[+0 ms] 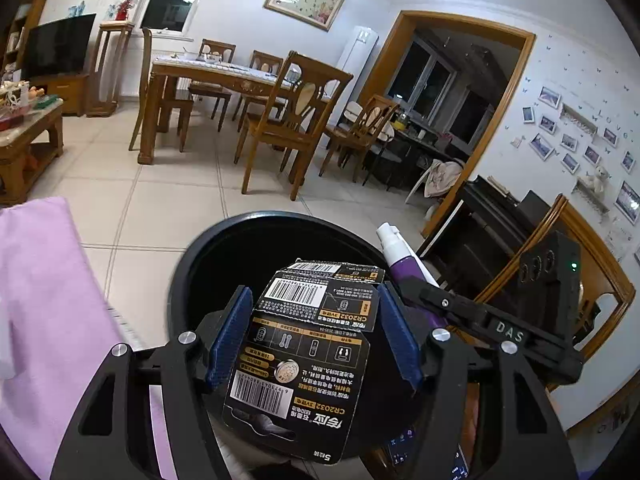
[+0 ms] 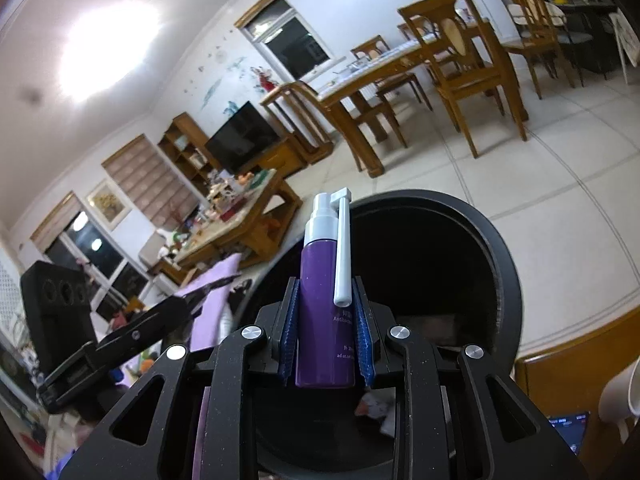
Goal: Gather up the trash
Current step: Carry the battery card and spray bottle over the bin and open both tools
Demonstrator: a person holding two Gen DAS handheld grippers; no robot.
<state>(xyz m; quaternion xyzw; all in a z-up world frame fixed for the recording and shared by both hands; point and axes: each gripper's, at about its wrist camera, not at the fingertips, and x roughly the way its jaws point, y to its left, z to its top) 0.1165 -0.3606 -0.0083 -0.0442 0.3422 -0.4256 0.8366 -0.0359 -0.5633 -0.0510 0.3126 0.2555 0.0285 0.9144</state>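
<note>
The battery card [image 1: 298,356], low centre of the left view, looks like thin stiff cardboard: light, easily bent, best taken by its side edges, and that is how the left tongs [image 1: 314,336] pinch it. The purple spray bottle [image 2: 326,312], centre of the right view, is likely smooth light plastic (slippery, its white nozzle arm the weak part); the right tongs [image 2: 326,344] are clamped on its body. Both items hang over the mouth of the black bin [image 1: 188,264]. Beyond lie pale floor tiles [image 1: 160,200], a dining table with wooden chairs [image 1: 288,120] upper centre, and a lilac cloth [image 1: 44,280] lower left.
</note>
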